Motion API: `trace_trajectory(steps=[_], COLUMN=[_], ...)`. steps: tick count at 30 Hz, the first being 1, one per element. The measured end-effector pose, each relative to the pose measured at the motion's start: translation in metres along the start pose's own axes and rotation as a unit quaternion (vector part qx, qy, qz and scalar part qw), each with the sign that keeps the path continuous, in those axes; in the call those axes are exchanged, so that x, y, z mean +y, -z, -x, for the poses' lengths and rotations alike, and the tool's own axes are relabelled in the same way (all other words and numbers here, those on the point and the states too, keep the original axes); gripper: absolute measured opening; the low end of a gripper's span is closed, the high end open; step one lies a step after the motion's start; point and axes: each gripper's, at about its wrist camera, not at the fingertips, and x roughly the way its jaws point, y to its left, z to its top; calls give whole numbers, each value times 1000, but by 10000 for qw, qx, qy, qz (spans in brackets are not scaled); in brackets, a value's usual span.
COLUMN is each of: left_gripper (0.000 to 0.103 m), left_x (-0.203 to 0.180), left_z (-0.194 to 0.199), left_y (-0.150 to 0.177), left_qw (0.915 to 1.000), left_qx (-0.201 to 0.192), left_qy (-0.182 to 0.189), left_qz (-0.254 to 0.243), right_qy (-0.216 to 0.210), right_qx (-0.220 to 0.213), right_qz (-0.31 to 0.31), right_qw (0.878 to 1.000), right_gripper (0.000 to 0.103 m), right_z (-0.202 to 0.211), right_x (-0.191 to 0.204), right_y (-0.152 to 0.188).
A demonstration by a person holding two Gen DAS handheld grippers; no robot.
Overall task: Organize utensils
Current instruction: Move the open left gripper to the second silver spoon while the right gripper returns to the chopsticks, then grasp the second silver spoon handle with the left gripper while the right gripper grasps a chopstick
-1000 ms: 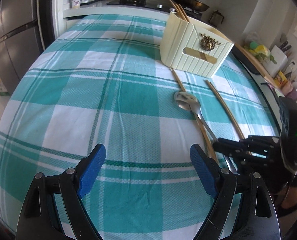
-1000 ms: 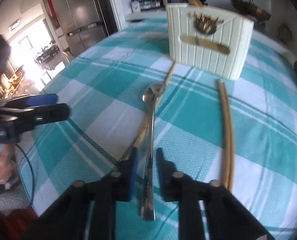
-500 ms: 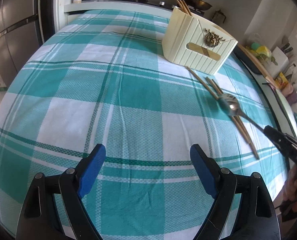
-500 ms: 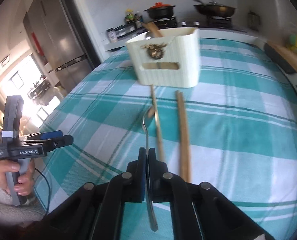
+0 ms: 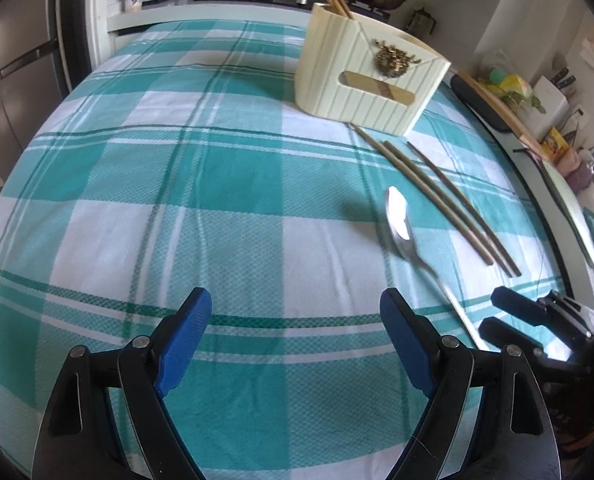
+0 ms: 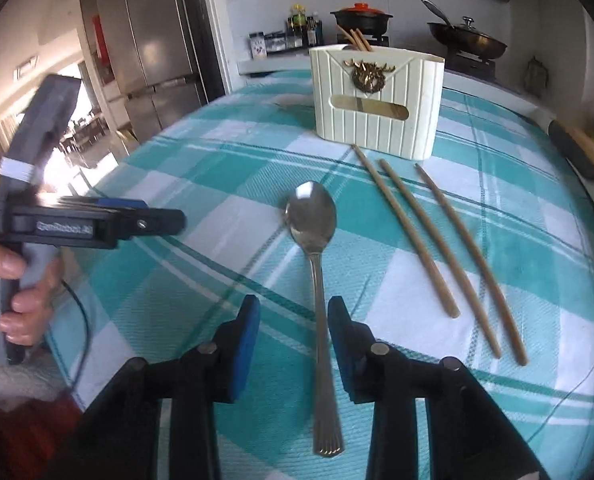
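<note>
A metal spoon (image 6: 315, 248) lies on the checked tablecloth, bowl toward the cream utensil holder (image 6: 377, 100). My right gripper (image 6: 293, 320) is open, its fingers either side of the spoon handle without touching it. Three wooden chopsticks (image 6: 429, 244) lie right of the spoon. More chopsticks stand in the holder. In the left wrist view the spoon (image 5: 405, 232), the chopsticks (image 5: 449, 204) and the holder (image 5: 369, 72) show at right. My left gripper (image 5: 293, 332) is open and empty over the near cloth, left of the right gripper (image 5: 497, 312).
The table's right edge (image 5: 557, 200) runs close to the chopsticks. A counter with a stove, pots and jars (image 6: 361, 16) stands behind the table. A fridge (image 6: 157, 40) stands at the far left.
My right gripper was shut on the spoon handle and holding it up; it has now opened and the spoon lies flat on the cloth, left of the chopsticks. The left gripper stayed open.
</note>
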Motion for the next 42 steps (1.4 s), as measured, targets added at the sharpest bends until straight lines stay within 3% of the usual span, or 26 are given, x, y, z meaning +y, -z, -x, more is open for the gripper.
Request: trace_trajectory(steps=[5,7,10,12,15,18,23,28,30,32,34,37,38,39,42], left_gripper=[87,88,88,85,88,89,90,90,88,88,89,90,90,90,87], left_x=[-47,-74,-118,-136,-142,-125,-72,-50,-50,-62,-86,-119,-127,-130,-121], left_z=[-18,-29,-57,-74,-66,-57,-52,-51,-53,-54,-61,-73,-78,-84,-101], left_y=[-9,-15,-17,-7,8,12,2,-4,-6,-7,-8,-13,-19,-25,-54], left_qw=[9993,9994,9978,9920,9847,9842,9906,9909,9912,9872,9740,9535,9514,9524,9689], left_qx=[122,85,74,143,-141,-84,236,400,483,583,779,615,559,560,561], left_qy=[327,253,-421,-1027,-1386,-1302,-942,-878,-666,-416,-249,-403,-441,-483,-756], left_qz=[-135,-236,-516,-719,-1045,-1193,-967,-939,-1038,-1426,-2113,-2922,-2995,-2959,-2288], right_qy=[388,554,699,792,863,1085,1168,1206,1242,1270,1284,1293,1280,1262,1269], right_qx=[-204,-282,-326,-361,-432,-426,-370,-236,-235,-218,-197,-166,-163,-158,-167], right_qz=[-268,-433,-697,-870,-975,-882,-1047,-1011,-971,-998,-1048,-1038,-1037,-1033,-1016], right_qw=[9987,9971,9946,9924,9906,9893,9869,9873,9872,9866,9860,9860,9862,9865,9866], right_gripper=[36,36,36,36,36,38,38,38,38,38,38,38,38,38,38], right_z=[27,37,44,49,57,62,60,50,49,48,46,45,44,44,46], right_x=[-28,-40,-58,-68,-75,-81,-99,-100,-97,-98,-99,-96,-94,-93,-88], right_y=[4,8,16,20,25,31,34,32,30,28,27,27,27,28,29])
